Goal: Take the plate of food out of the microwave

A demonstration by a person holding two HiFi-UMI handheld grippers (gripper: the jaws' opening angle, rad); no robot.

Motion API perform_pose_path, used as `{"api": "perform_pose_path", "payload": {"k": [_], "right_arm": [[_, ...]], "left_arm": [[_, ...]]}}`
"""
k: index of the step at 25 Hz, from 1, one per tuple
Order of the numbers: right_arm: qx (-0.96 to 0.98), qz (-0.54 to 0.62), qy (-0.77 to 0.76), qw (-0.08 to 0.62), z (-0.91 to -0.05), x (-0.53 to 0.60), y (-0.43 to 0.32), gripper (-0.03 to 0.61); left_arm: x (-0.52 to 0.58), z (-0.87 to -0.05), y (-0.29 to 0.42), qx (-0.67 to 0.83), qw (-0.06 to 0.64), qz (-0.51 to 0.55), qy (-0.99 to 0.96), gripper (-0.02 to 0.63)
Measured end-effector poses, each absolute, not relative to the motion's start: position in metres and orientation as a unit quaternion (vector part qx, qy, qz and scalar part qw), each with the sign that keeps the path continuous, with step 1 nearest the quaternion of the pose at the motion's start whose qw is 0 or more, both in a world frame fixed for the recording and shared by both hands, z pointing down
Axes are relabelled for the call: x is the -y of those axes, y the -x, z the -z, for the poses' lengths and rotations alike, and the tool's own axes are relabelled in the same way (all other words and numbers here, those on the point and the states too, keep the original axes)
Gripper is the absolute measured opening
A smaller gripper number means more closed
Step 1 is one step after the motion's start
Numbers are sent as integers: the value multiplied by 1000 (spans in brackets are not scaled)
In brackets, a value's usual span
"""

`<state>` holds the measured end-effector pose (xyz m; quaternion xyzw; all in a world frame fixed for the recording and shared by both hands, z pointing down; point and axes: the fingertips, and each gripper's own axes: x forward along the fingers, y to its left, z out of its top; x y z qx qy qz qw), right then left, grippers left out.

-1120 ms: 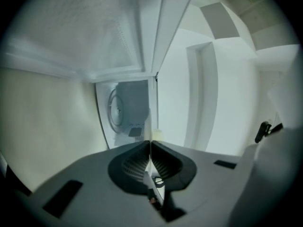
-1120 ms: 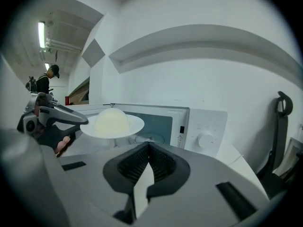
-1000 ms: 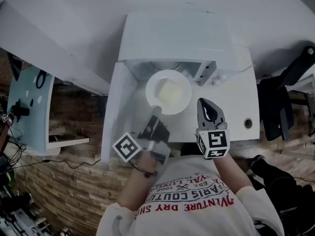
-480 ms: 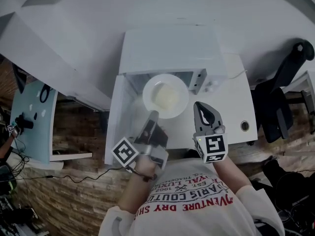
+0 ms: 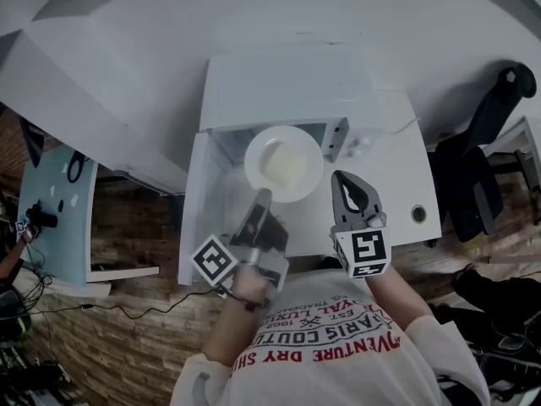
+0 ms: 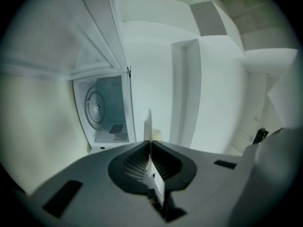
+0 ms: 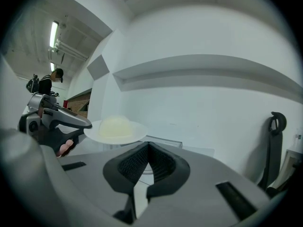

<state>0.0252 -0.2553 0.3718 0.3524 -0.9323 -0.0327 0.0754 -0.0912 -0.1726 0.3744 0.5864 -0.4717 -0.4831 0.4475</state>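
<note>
While standing at the flat white table (image 5: 397, 176) before the boxy white microwave (image 5: 287, 87) with its white door (image 5: 203, 201) swung open, holds the round white plate (image 5: 254, 155) with a pale yellow lump of food (image 5: 285, 166) up just outside the opening. Pinches the plate's near rim tight in the left gripper (image 5: 263, 196). Has the right gripper (image 5: 338, 176) just beside the plate, jaws pressed together on nothing.
</note>
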Motion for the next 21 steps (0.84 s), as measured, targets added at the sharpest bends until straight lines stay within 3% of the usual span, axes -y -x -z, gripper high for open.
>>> {"api": "perform_pose_path", "payload": {"k": [21], "right_arm": [[928,35,-360,88,-379,258,-21,11]], "left_arm": [[173,-386,93,467,461,487,-577,15]]}}
